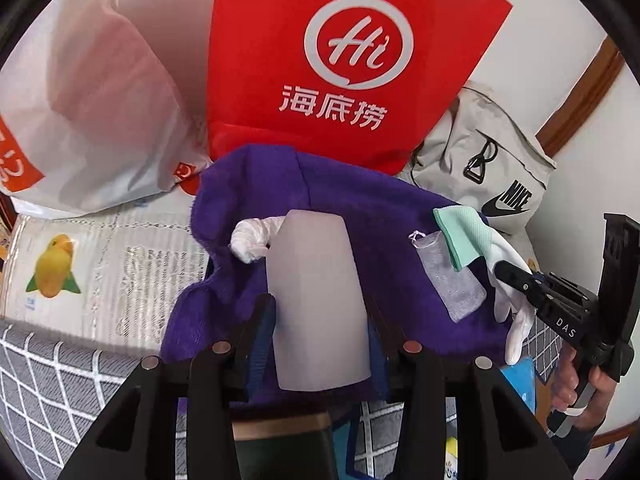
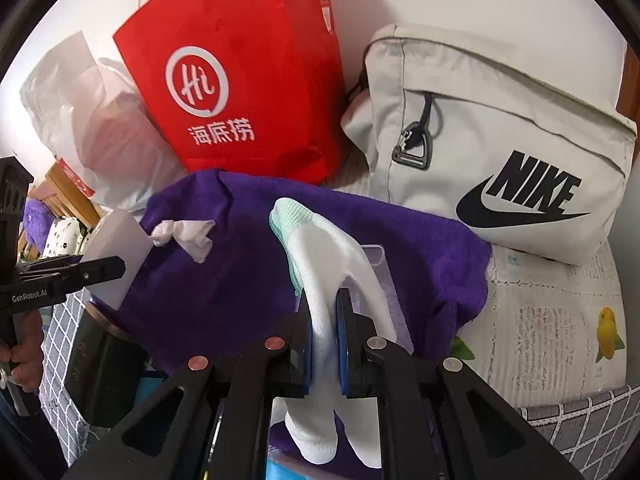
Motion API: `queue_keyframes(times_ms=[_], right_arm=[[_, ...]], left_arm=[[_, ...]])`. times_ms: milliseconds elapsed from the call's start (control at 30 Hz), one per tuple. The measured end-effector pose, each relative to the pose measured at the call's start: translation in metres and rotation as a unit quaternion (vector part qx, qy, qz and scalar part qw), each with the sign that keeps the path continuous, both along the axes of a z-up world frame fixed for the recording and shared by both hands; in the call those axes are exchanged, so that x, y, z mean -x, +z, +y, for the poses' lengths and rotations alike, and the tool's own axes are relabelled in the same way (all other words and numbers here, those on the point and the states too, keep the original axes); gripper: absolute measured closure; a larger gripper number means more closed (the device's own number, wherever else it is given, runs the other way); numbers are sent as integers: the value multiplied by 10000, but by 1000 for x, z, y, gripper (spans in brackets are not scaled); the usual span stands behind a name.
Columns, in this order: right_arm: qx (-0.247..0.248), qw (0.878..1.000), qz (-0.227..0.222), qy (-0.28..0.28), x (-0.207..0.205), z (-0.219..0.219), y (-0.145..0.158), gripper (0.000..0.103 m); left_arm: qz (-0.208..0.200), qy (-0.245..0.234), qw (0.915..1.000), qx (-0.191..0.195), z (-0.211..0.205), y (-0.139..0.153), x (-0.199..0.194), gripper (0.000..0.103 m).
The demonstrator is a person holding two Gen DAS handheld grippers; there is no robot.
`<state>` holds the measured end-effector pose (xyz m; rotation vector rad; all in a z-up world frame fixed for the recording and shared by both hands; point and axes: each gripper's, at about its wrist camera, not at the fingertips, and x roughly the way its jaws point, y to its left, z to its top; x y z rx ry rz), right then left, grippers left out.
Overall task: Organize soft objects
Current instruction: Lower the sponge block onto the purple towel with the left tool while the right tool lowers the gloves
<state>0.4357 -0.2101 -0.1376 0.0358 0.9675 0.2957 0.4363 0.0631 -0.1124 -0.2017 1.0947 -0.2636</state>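
While both grippers hang over a purple towel (image 1: pixel 328 196), each one has a soft thing clamped in it.

Between the blue pads of the left gripper (image 1: pixel 320 320) sits a frosted white block (image 1: pixel 316 300), gripped at its sides and standing up over the towel's middle. Clenched tight, the right gripper (image 2: pixel 324 320) pinches a white sock (image 2: pixel 328 264) with a mint-green cuff, which droops on both sides of the pads. On the towel lie a knotted white plastic wad (image 1: pixel 252 240) and a small clear mesh pouch (image 1: pixel 448 276). Behind the towel stand a red paper bag (image 1: pixel 340 60), a white plastic bag (image 1: pixel 92 100) and a grey Nike bag (image 2: pixel 500 140). Beside it lies a sheet printed with a yellow bird (image 1: pixel 54 266).
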Motion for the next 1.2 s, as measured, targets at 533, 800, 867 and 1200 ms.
queue_keyframes(times_ms=[533, 800, 867, 1200], right_arm=[[275, 9990, 351, 16, -17, 5, -28, 92], [305, 9987, 417, 40, -18, 5, -33, 83], [326, 9986, 414, 50, -17, 6, -33, 74], [401, 9988, 249, 132, -3, 9, -22, 44]], left_arm=[[543, 29, 9985, -115, -10, -40, -21, 62], [593, 8, 9981, -158, -20, -46, -23, 61], [575, -24, 9982, -151, -17, -44, -20, 61], [458, -54, 9984, -314, -12, -26, -4, 44]])
